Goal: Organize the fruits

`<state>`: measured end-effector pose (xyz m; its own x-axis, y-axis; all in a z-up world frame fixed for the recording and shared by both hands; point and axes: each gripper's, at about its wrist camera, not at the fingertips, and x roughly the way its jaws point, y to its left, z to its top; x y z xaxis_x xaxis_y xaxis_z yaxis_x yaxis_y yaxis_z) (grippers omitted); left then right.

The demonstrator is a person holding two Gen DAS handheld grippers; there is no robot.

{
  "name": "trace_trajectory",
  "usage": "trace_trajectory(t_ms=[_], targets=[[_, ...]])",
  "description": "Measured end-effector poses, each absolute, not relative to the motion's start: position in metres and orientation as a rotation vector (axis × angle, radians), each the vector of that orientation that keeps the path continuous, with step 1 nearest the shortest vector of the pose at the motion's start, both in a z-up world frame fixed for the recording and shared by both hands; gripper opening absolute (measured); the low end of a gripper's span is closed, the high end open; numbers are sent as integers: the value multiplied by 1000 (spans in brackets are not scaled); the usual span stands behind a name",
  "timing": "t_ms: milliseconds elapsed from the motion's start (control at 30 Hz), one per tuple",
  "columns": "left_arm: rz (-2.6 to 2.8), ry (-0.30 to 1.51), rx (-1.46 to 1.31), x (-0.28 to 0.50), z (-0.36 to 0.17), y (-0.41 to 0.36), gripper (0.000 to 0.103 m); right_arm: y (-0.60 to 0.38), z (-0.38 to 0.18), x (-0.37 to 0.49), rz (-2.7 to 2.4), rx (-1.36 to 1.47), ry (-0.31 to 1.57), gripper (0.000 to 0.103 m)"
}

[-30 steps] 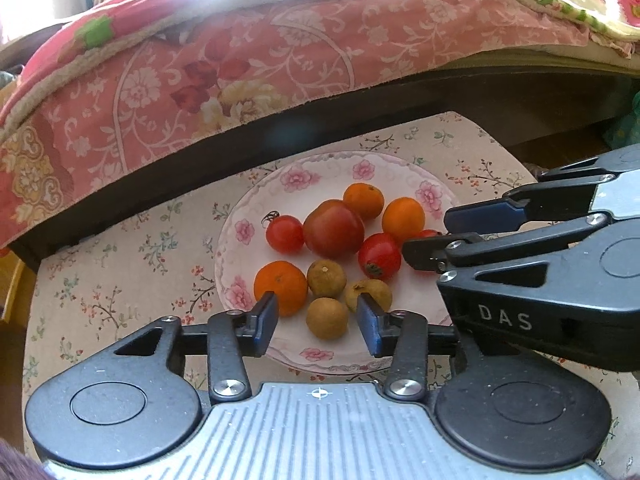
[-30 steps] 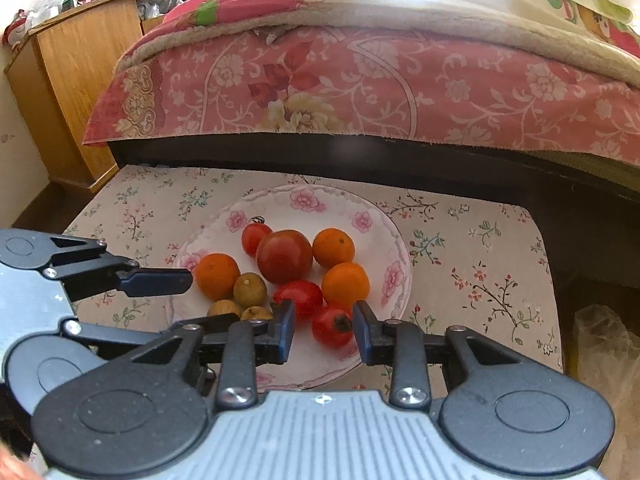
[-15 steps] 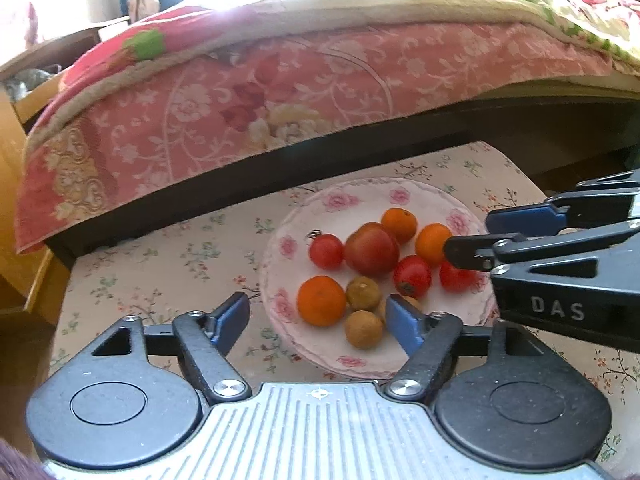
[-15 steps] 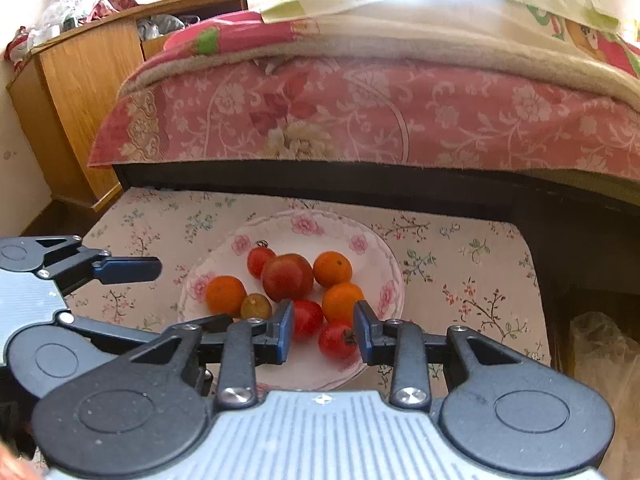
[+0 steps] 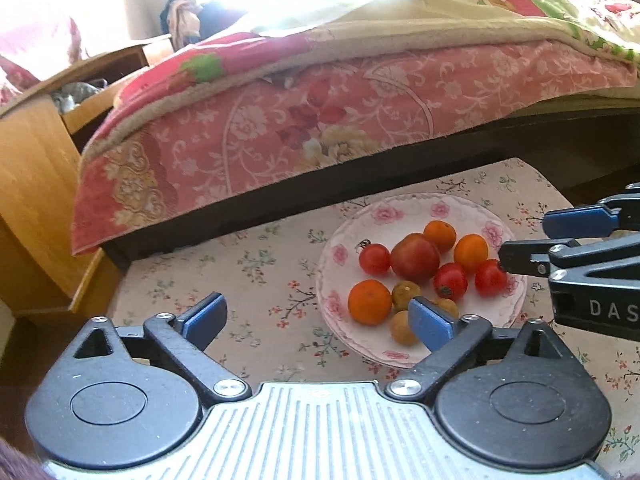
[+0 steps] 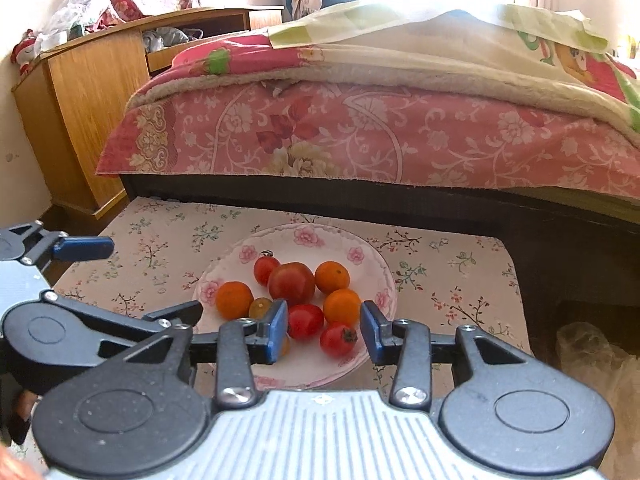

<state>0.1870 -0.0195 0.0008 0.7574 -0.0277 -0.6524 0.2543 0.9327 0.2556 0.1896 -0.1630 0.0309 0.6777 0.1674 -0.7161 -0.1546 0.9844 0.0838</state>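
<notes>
The left claw (image 5: pixel 316 318) is spreading wide, holding nothing. The right claw (image 6: pixel 323 332) is opening above the fruit plate (image 6: pixel 372 268), empty too.

Each camera sits on the back of a hand-held gripper and looks forward and down along its two fingers. The left wrist view looks from the left, with the round white plate with pink flowers (image 5: pixel 404 208) right of the middle, quite near. The right wrist view looks from the right, with the same plate (image 6: pixel 304 236) near the middle. Both views share the plate, the flowery tablecloth (image 5: pixel 240 276) and the bed with the pink flowered blanket (image 6: pixel 360 136) behind.
</notes>
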Motion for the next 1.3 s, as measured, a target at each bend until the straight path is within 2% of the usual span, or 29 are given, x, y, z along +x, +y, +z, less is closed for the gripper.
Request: trace_trajectory(t_ms=[233,1300], targets=[[-154,695,325,172,3,-16,103,-164,38,173,173,14,790,47],[-154,724,264,85,10,8,103,-156,48,72,140,88,811,48]])
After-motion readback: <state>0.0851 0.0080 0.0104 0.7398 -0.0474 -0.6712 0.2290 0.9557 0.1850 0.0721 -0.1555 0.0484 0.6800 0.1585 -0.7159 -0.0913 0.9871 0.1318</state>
